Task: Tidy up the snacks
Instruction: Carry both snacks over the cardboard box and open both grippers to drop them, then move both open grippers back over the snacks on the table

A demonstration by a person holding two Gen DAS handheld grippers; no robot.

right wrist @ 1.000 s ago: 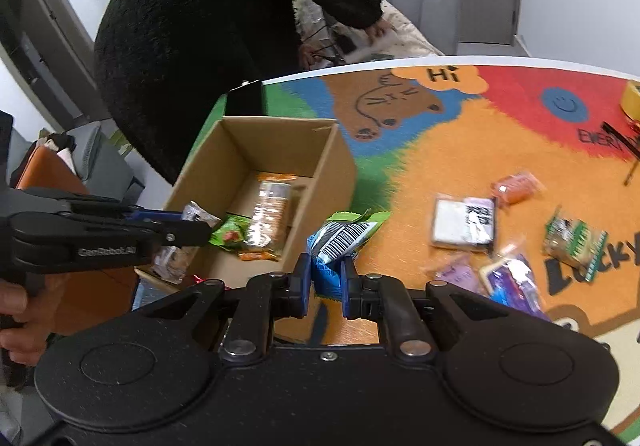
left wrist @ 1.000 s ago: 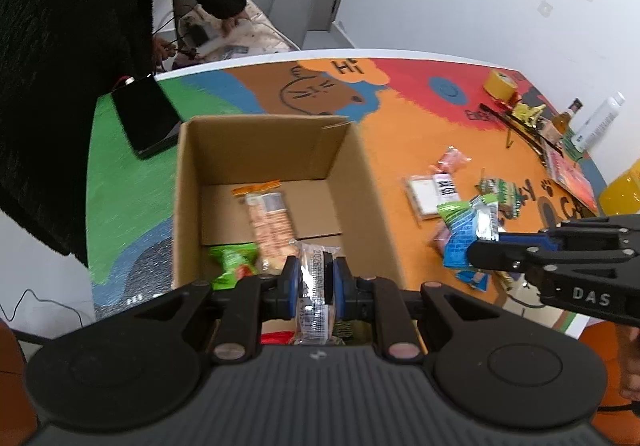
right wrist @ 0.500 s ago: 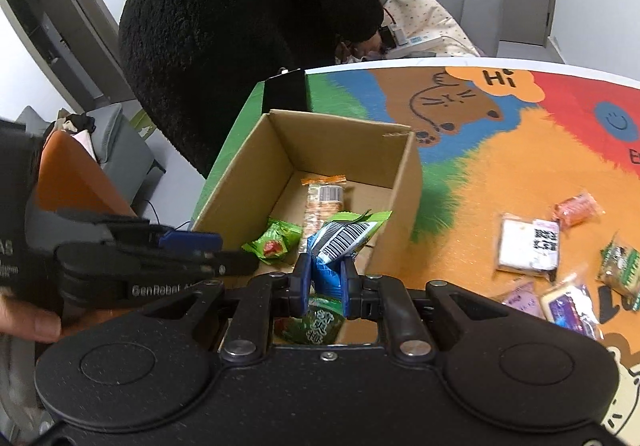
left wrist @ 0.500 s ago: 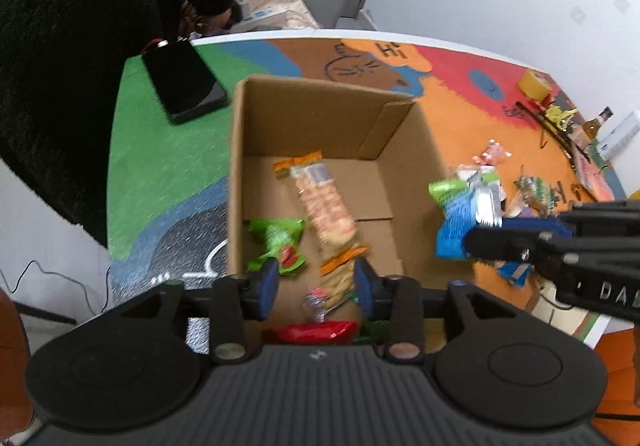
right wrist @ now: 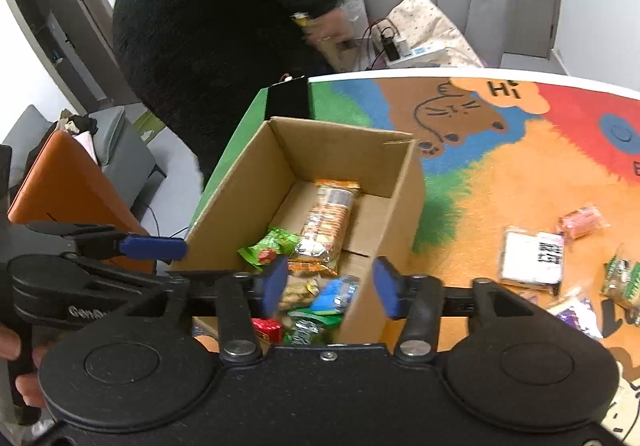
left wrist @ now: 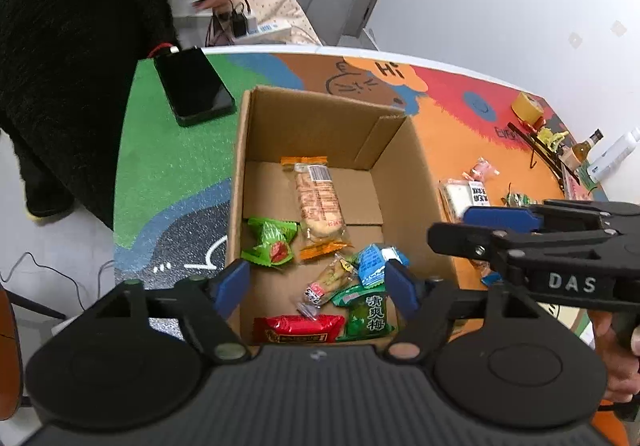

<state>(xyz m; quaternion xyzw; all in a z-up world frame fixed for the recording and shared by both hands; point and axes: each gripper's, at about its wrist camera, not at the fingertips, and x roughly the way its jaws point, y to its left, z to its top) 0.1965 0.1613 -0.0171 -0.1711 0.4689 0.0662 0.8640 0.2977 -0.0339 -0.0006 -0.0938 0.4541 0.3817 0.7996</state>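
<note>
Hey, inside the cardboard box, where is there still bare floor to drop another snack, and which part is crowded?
The cardboard box has bare floor at its far end, around and right of the long biscuit pack. The near end is crowded: green candy, blue packet, red pack and green plum bag lie bunched together there.
</note>
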